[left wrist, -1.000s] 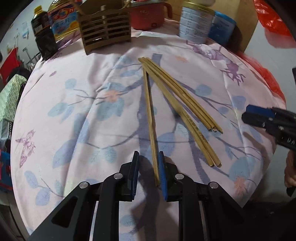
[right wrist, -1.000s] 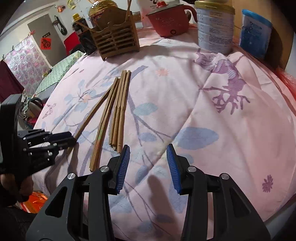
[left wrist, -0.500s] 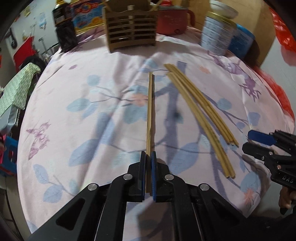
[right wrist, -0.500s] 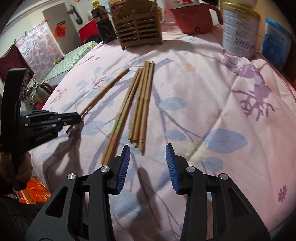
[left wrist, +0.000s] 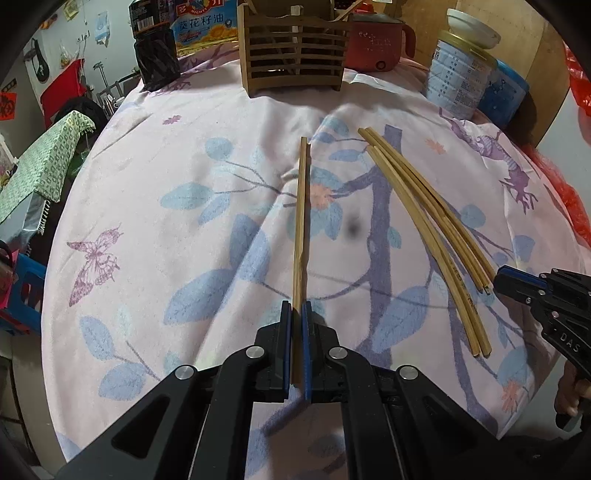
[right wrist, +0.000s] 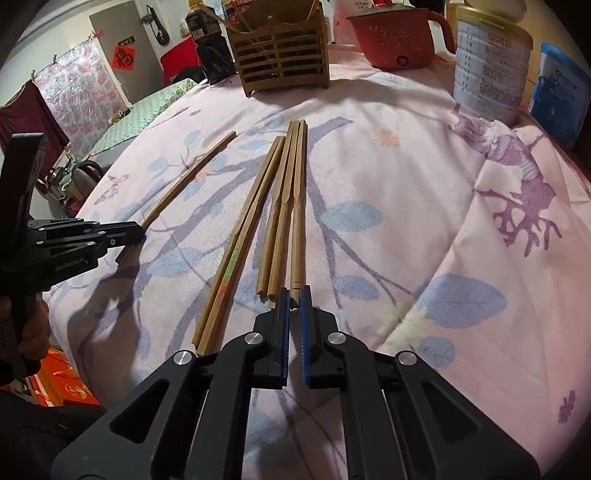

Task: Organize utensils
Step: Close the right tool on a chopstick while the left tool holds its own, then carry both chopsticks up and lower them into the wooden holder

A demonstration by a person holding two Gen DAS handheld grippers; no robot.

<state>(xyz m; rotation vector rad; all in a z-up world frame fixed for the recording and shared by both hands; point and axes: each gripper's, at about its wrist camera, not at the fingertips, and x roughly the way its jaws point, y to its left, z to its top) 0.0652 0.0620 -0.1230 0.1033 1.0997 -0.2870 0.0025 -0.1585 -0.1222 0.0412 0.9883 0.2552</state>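
My left gripper [left wrist: 296, 308] is shut on the near end of a single bamboo chopstick [left wrist: 300, 218] that points toward the slatted wooden utensil holder [left wrist: 293, 48] at the table's far edge. Several more chopsticks [left wrist: 424, 221] lie in a bundle to its right. In the right wrist view my right gripper [right wrist: 294, 295] has its jaws closed around the near end of the rightmost chopstick [right wrist: 298, 206] of that bundle [right wrist: 255, 221]. The left gripper [right wrist: 122, 233] with its chopstick [right wrist: 188, 181] shows at the left, and the holder [right wrist: 282, 55] stands at the back.
A floral pink cloth [left wrist: 166, 221] covers the round table. At the back stand a dark bottle [left wrist: 155, 48], an oil container [left wrist: 205, 22], a red pot [left wrist: 376, 40], a milk powder tin [left wrist: 460, 77] and a blue tub [left wrist: 506, 92].
The left gripper closed on the single chopstick and swung it away from the bundle, toward the holder. The right gripper moved left to the bundle's near end and closed on the rightmost chopstick.
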